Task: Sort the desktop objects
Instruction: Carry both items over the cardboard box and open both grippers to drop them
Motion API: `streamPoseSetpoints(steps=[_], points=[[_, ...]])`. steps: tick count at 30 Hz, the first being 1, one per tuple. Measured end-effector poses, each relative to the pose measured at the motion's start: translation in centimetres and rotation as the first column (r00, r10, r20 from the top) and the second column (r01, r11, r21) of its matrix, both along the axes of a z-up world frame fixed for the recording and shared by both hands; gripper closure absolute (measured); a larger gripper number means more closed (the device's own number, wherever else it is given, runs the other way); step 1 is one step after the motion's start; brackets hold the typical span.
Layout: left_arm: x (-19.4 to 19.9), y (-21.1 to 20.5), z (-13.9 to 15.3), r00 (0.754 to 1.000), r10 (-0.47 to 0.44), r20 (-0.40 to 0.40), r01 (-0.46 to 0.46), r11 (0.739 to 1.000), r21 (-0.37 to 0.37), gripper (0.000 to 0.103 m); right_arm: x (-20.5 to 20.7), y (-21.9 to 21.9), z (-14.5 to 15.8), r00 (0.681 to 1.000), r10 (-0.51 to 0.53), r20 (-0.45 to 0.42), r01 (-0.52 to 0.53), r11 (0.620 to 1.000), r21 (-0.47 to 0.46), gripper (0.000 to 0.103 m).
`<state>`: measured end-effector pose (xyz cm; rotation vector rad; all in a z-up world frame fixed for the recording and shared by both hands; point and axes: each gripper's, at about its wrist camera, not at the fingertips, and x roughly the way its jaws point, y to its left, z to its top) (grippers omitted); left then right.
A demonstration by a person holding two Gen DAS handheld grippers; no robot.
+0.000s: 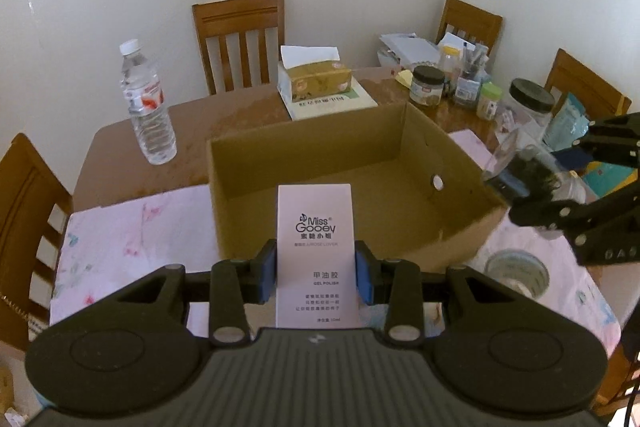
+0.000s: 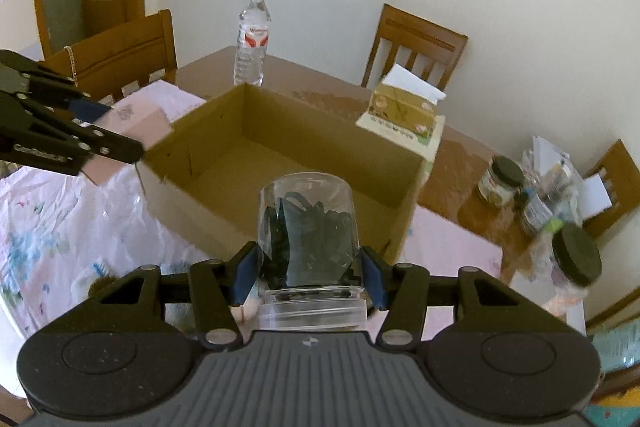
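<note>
My left gripper is shut on a pale pink gel-polish box, held upright just in front of the near wall of an open cardboard box. In the right wrist view that same pink box hangs at the cardboard box's left corner, gripped by the left gripper. My right gripper is shut on a clear jar with dark pieces inside, held above the carton's near rim. From the left wrist view the jar and right gripper hover at the carton's right edge.
A water bottle stands at the far left of the brown table. A tissue box lies behind the carton. Jars and clutter crowd the far right. A pink cloth covers the near side. Wooden chairs ring the table.
</note>
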<state>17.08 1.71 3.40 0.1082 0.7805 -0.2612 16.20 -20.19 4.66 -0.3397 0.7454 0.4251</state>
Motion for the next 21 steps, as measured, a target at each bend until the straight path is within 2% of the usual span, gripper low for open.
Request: streamPoseSetpoints(steps=[4,10,15,16,17,18,19,20,21], points=[[2.3,-0.7,0.0,1.0,0.017,-0.005,-0.017,1.0,-0.023,0.065,2.6,0.5,0.0,1.0,0.025,-0.002,-0.025,1.0,0.008,0.044],[5.0,-1.5,-1.1,0.999,0.038,-0.029,-0.039,0.999,-0.019,0.065,6.1,1.4,-0.7,0.998,0.057,-0.022,-0.056,0.998,0.019,0.044],[6.1,-1.6,-2.4,0.997,0.054,-0.057,-0.055,0.998,-0.022,0.065,7.4,2.2,-1.9,0.995,0.08,-0.055,-0.079,0.997,0.022,0.044],[6.3,-1.6,-2.5,0.997,0.059,-0.057,-0.061,0.998,-0.021,0.057,7.6,2.3,-2.2,0.994,0.083,-0.066,-0.082,0.996,0.024,0.044],[6.4,-1.5,-2.8,0.996,0.065,-0.065,-0.066,0.998,-0.018,0.041,7.7,2.3,-2.4,0.994,0.084,-0.074,-0.083,0.996,0.026,0.043],[6.4,-1.5,-2.8,0.995,0.069,-0.066,-0.07,0.997,-0.016,0.034,7.8,2.4,-2.6,0.994,0.08,-0.075,-0.078,0.997,0.027,0.04],[6.3,-1.5,-2.9,0.996,0.073,-0.06,-0.074,0.997,-0.018,0.025,7.7,2.5,-2.7,0.995,0.076,-0.066,-0.074,0.997,0.025,0.03],[6.2,-1.4,-2.9,0.996,0.074,-0.054,-0.075,0.997,-0.019,0.024,7.5,2.5,-2.8,0.996,0.074,-0.057,-0.073,0.997,0.022,0.021],[6.1,-1.4,-2.9,0.996,0.068,-0.053,-0.069,0.997,-0.015,0.024,7.4,2.5,-2.8,0.996,0.069,-0.048,-0.068,0.997,0.021,0.02]])
